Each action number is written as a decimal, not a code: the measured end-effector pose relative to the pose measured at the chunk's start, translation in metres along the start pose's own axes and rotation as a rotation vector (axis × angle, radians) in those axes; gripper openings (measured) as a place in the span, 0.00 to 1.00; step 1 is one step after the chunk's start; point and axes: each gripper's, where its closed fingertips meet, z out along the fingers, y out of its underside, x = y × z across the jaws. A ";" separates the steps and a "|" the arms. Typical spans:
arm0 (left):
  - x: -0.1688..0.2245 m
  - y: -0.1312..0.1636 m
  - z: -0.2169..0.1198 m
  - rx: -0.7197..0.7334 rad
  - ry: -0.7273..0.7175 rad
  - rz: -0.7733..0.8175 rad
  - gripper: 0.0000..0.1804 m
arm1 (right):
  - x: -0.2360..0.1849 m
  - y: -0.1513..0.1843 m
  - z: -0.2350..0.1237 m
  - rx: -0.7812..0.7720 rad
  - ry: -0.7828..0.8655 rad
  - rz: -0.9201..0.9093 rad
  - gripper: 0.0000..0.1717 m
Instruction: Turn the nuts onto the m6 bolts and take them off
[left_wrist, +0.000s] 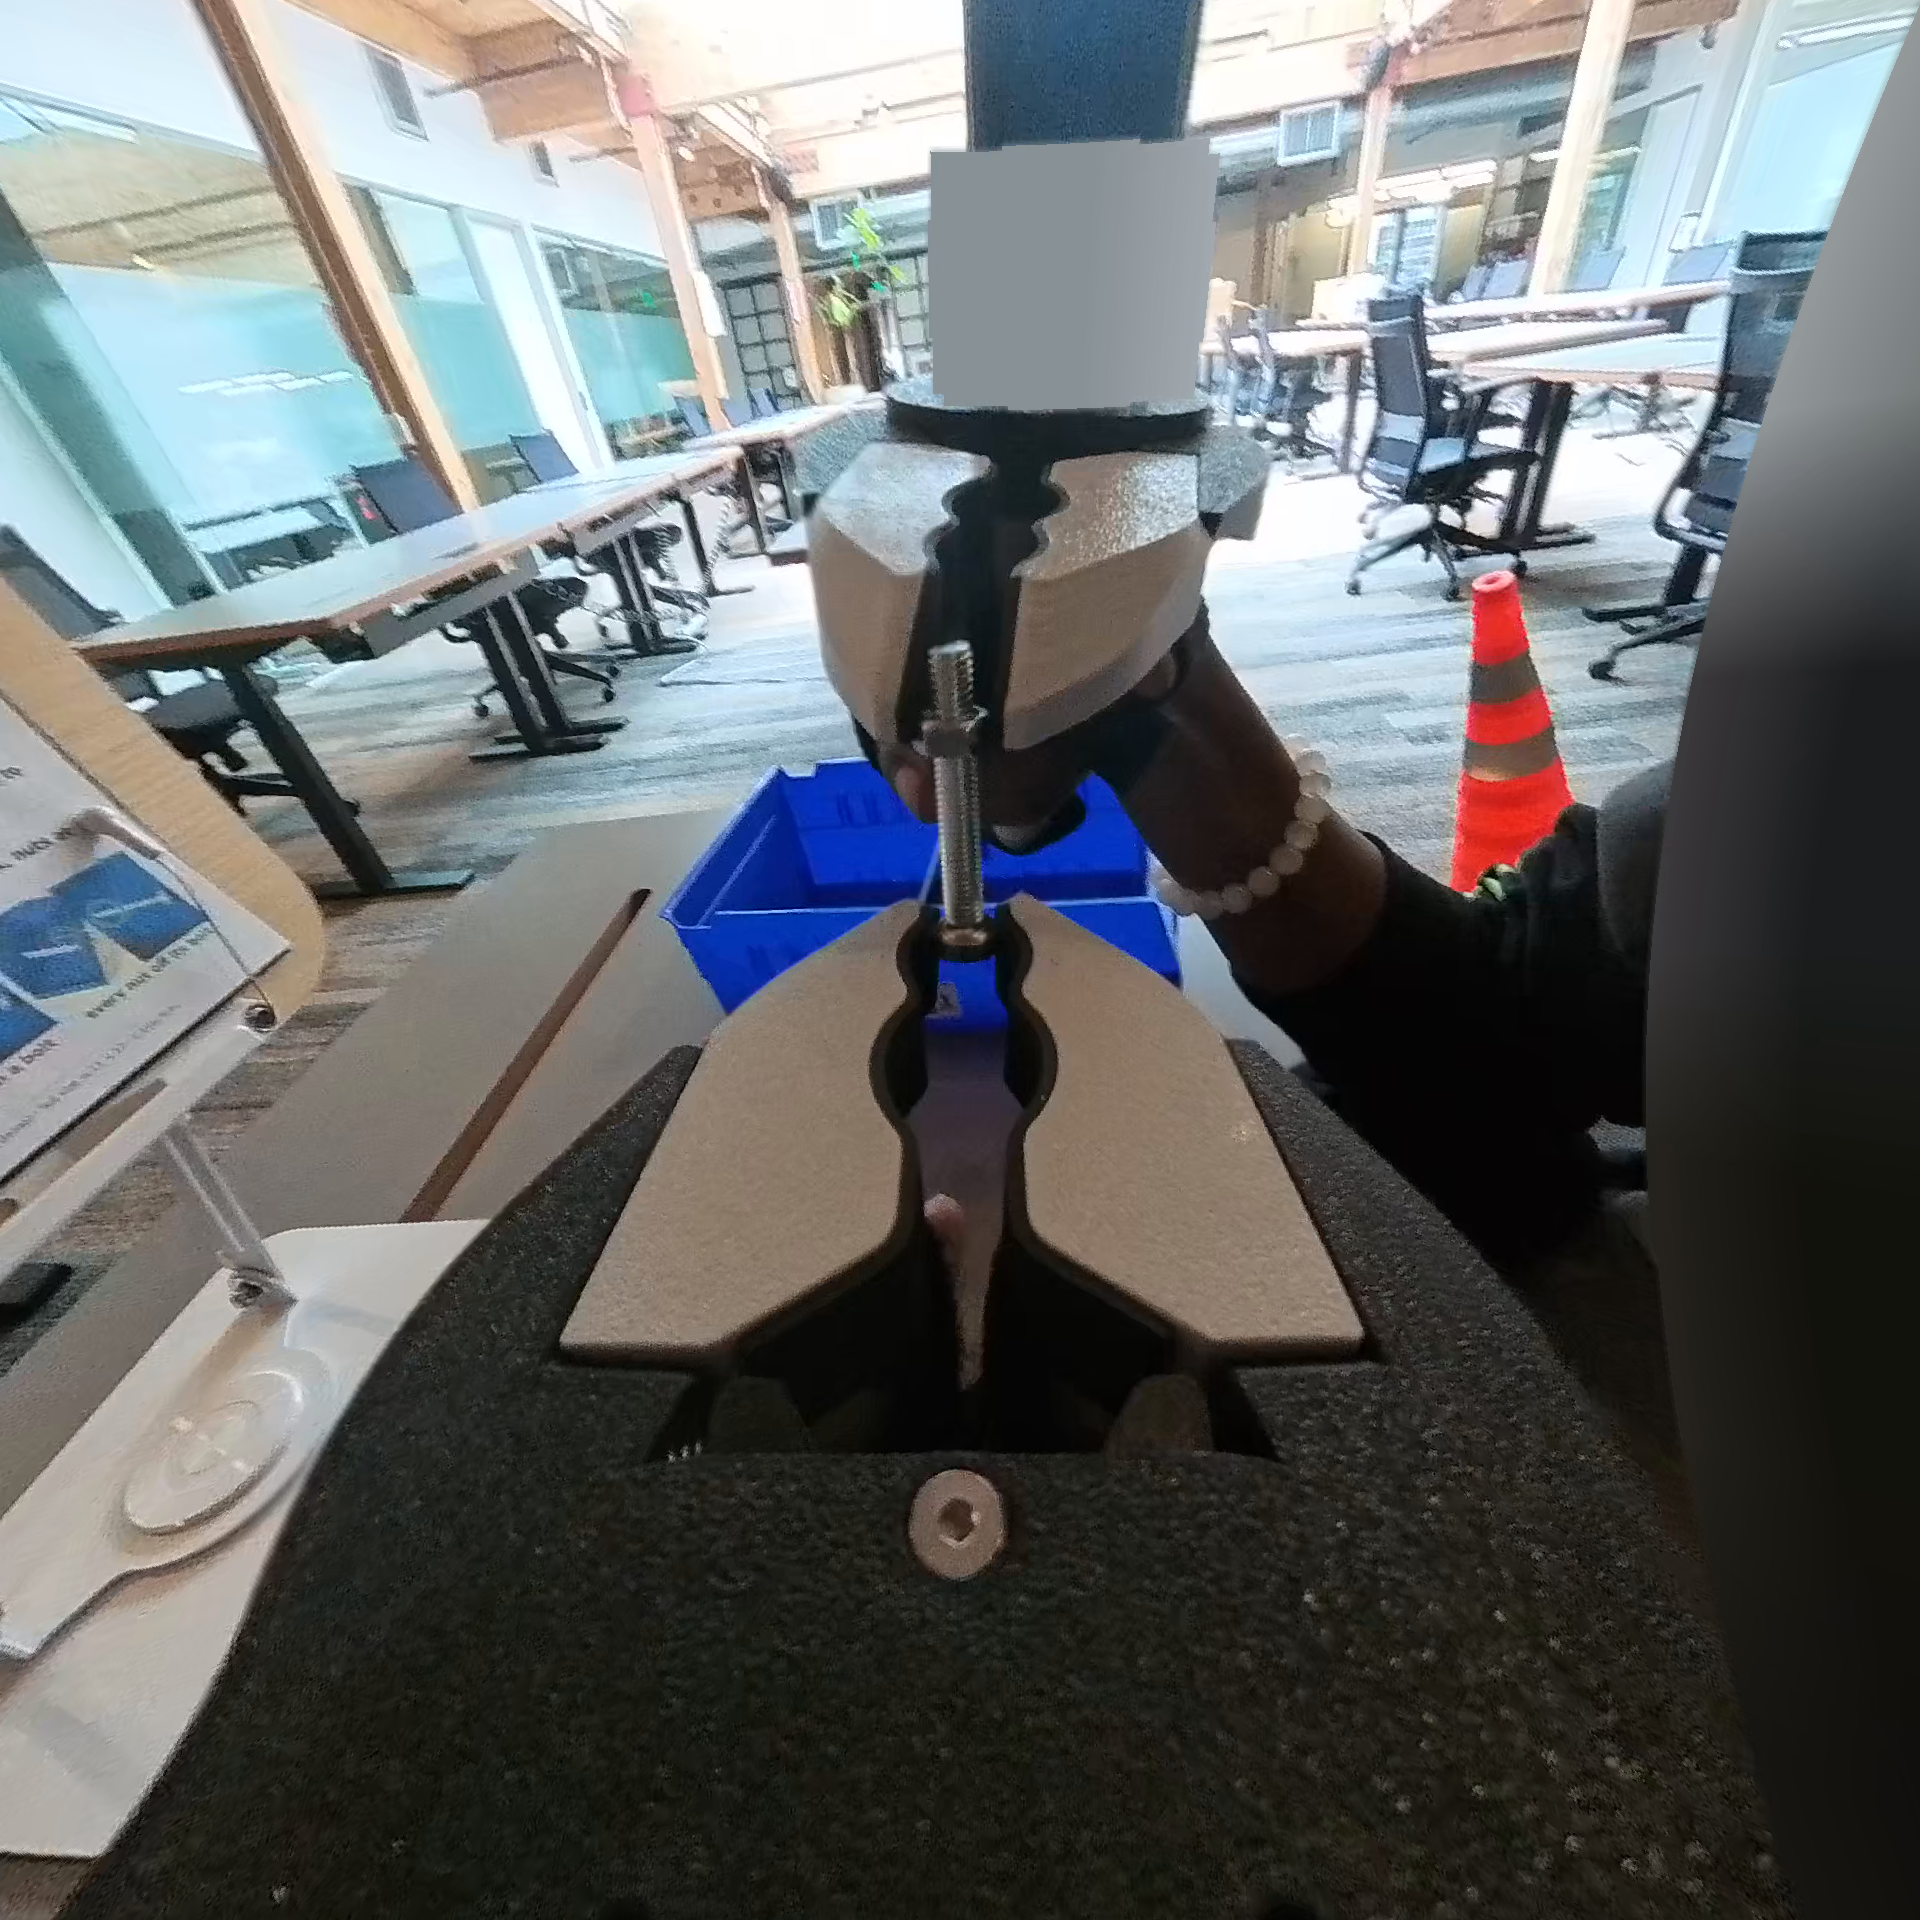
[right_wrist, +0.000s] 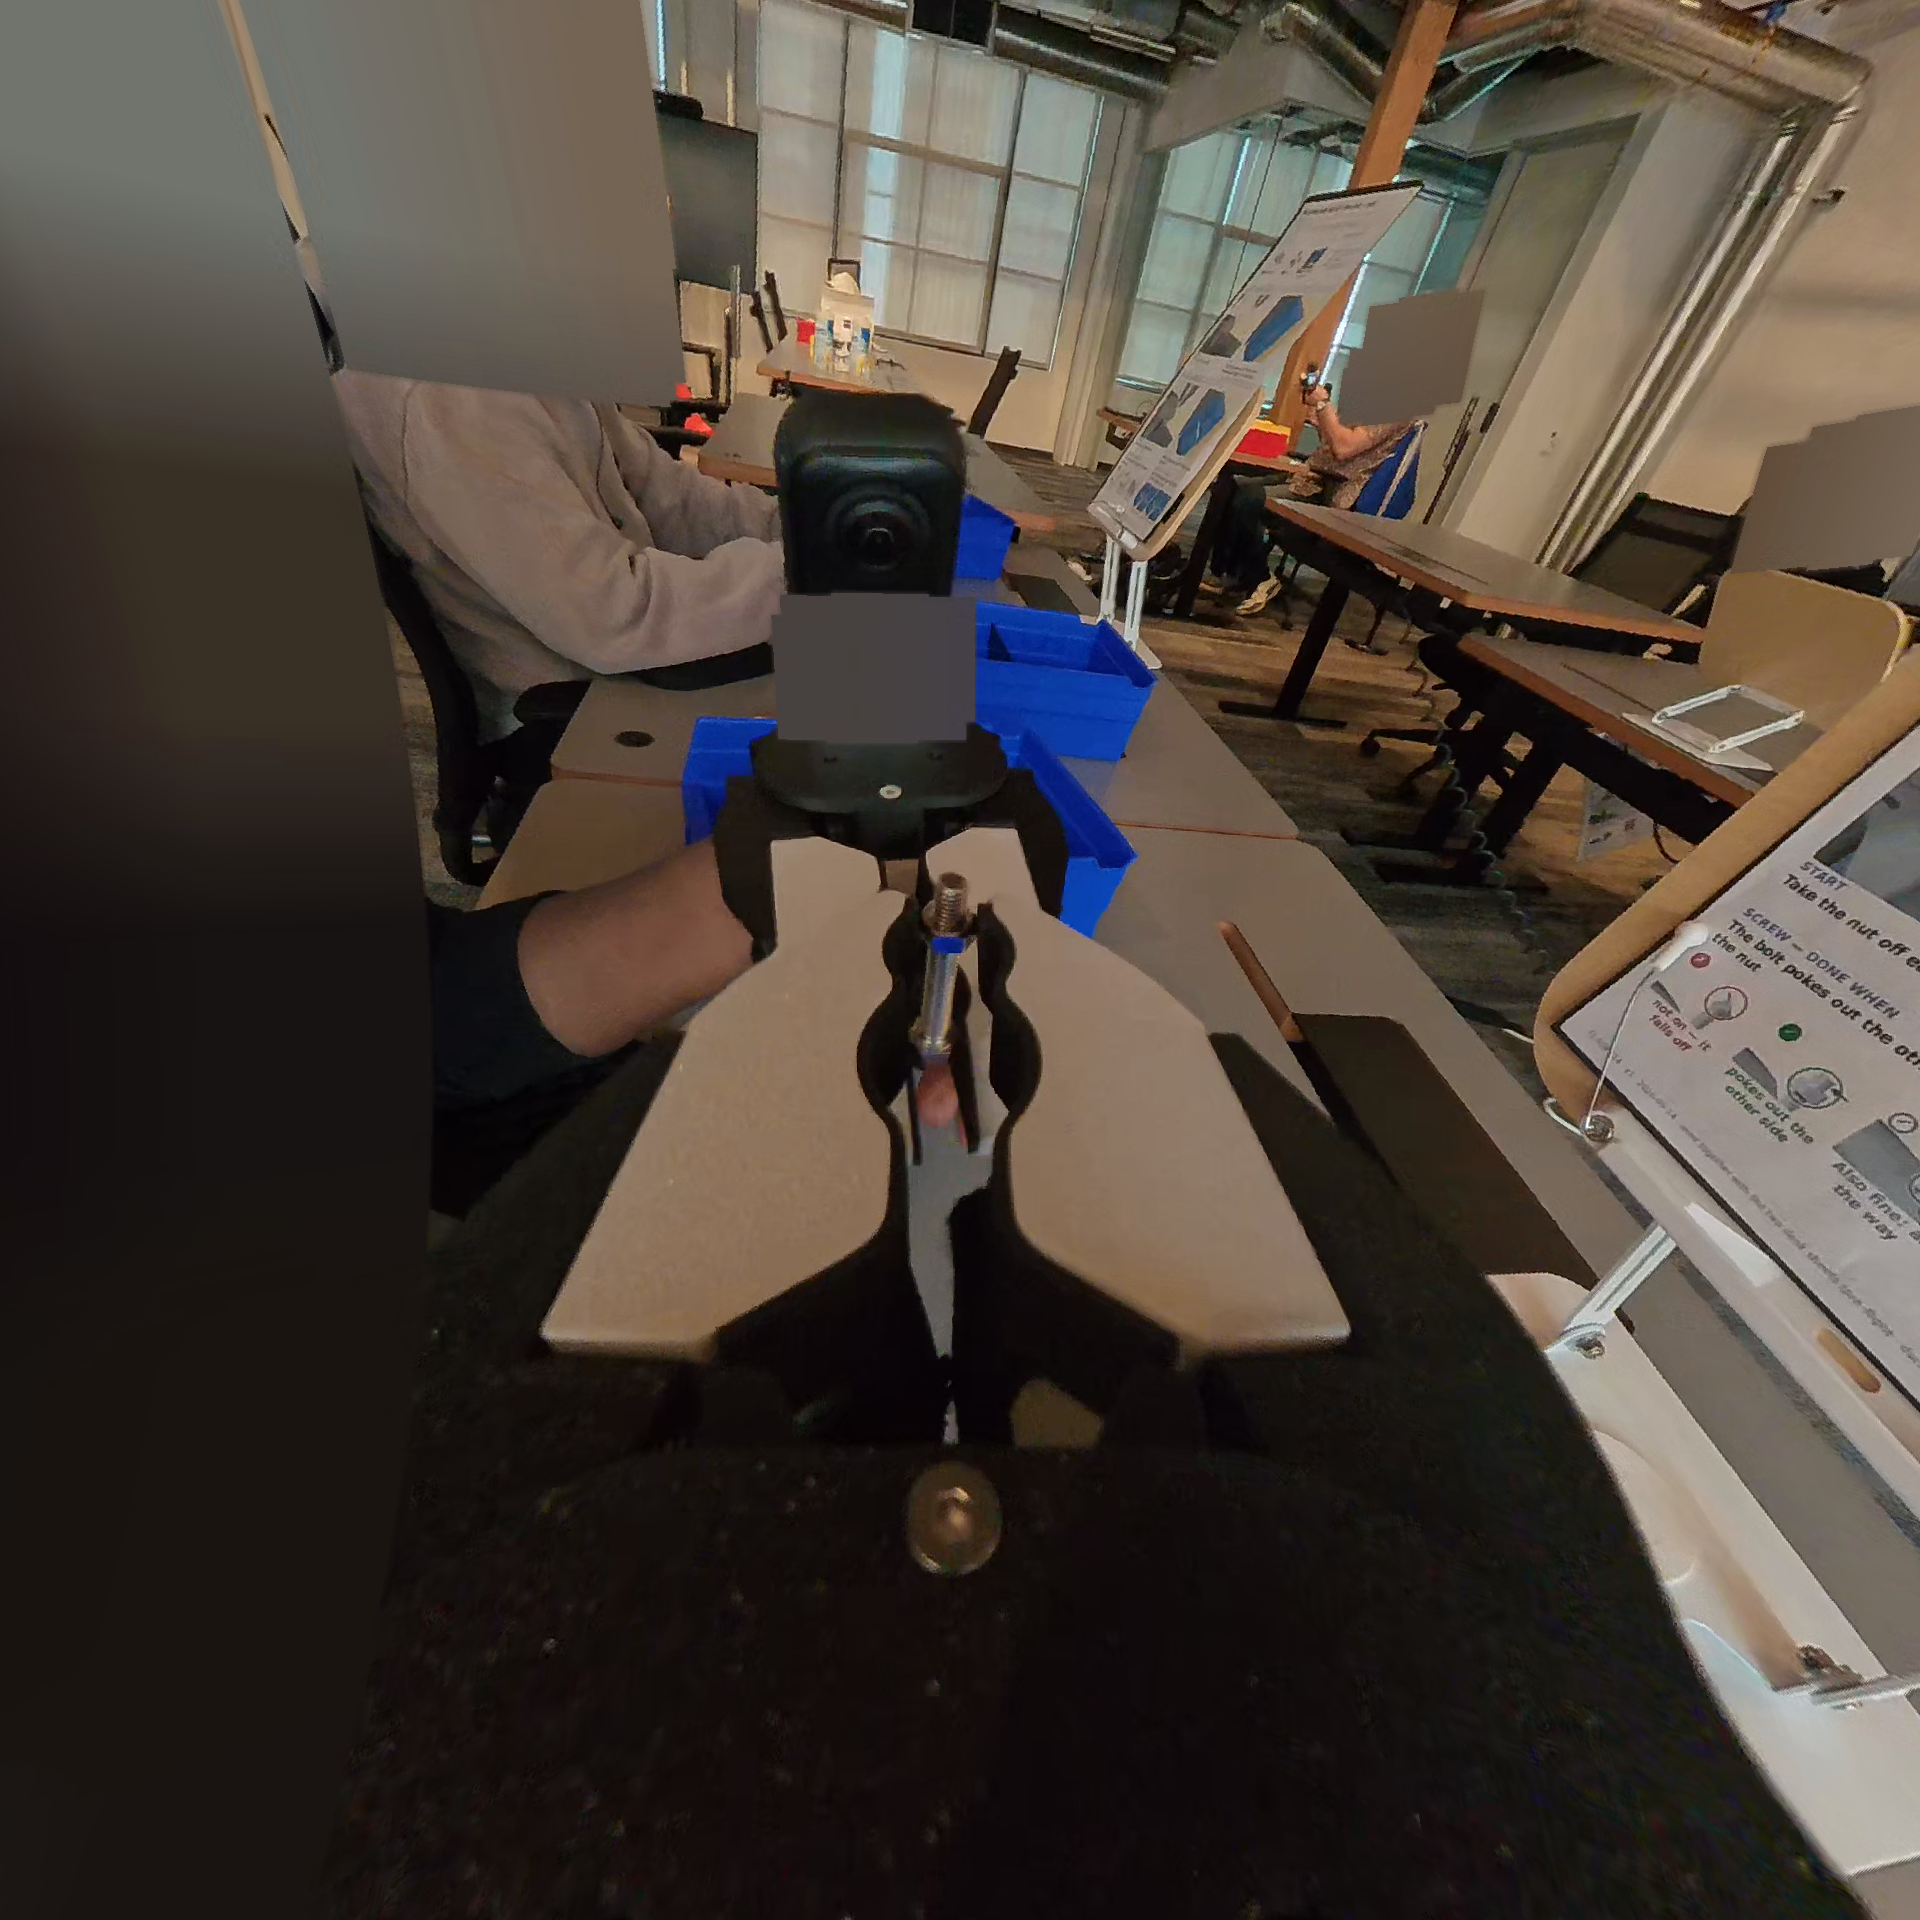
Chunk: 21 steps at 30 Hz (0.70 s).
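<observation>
left tongs (left_wrist: 961, 920) clamped on head of bolt (left_wrist: 956, 821) | right tongs (right_wrist: 951, 920) clamped on nut (left_wrist: 948, 740) partway along its thread | bolt held in the air between both tongs | blue bin (left_wrist: 821, 883) just beyond on table (left_wrist: 468, 1039) | orange cone (left_wrist: 1507, 758) far right

I am seeing printed writing on the instruction sheet (right_wrist: 1808, 1049) at my right | another sheet (left_wrist: 94, 935) at my left | more on a far poster (right_wrist: 1247, 343)
</observation>
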 end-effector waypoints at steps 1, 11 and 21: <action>-0.003 -0.002 0.000 0.017 -0.020 0.002 0.05 | 0.003 -0.001 -0.001 0.013 0.014 0.004 0.06; -0.025 -0.007 -0.008 0.097 -0.096 -0.071 0.05 | 0.020 -0.003 0.000 0.093 0.045 0.083 0.29; -0.010 -0.006 -0.003 0.069 -0.017 -0.081 0.05 | 0.023 -0.003 0.003 0.110 0.058 0.069 0.19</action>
